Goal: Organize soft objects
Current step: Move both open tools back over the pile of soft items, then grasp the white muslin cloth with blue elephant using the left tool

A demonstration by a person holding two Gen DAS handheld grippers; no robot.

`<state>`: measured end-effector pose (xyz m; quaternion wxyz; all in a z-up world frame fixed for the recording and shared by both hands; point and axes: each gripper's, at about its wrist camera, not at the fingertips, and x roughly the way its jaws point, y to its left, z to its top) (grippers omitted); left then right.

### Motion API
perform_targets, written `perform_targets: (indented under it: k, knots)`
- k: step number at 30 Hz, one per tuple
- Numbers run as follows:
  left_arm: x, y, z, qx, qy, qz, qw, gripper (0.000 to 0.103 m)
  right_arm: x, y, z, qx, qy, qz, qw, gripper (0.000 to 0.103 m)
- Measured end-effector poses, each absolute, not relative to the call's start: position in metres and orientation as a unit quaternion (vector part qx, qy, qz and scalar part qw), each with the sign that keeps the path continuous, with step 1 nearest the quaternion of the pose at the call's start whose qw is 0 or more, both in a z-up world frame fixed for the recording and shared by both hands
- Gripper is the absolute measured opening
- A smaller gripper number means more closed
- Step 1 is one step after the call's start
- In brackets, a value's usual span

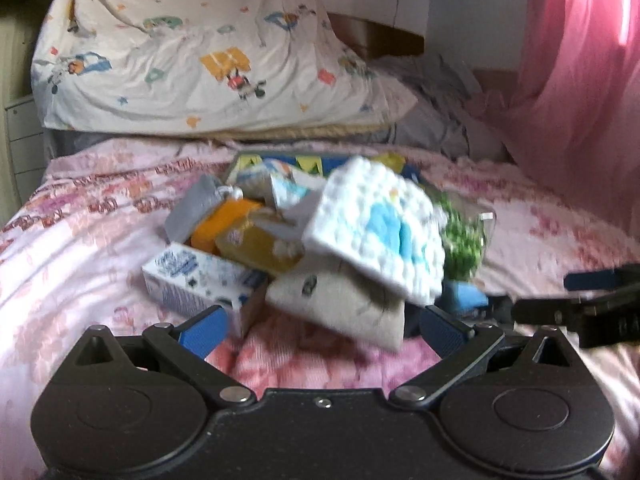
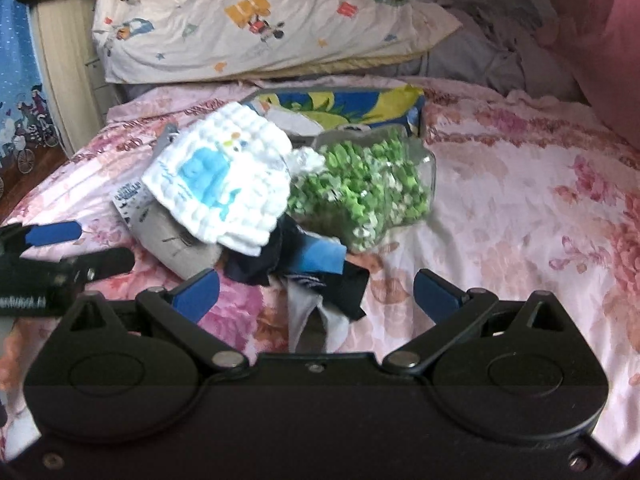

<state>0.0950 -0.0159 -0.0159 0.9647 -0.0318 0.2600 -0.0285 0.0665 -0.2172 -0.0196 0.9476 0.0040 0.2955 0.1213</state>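
Left gripper [image 1: 322, 326]: jaws wide, nothing between. Right gripper [image 2: 316, 292]: jaws wide, empty, dark socks [image 2: 316, 276] just ahead at 12 o'clock. Pile on pink bedspread [image 1: 80, 240]. White cloth [image 1: 376, 232] with blue print tops pile, blurred, over grey pouch [image 1: 340, 300]. Boxes [image 1: 200, 280] at 10 o'clock of cloth. Jar [image 2: 360, 188] of green stars at 3 o'clock of cloth, lying on side. Pillow [image 1: 180, 48] beyond.

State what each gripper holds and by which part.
Nothing is held. The left gripper and right gripper both stand open, empty, short of the white-and-blue quilted cloth.
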Motion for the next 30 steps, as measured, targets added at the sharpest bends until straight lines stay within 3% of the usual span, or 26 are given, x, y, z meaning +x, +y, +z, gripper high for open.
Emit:
perform_targets:
  k: [30]
  knots:
    - [0.095,-0.023,-0.022,-0.007,0.284,-0.037,0.958,0.102,0.086,-0.215,-0.038,-0.015,0.356,0.122,0.926,0.102]
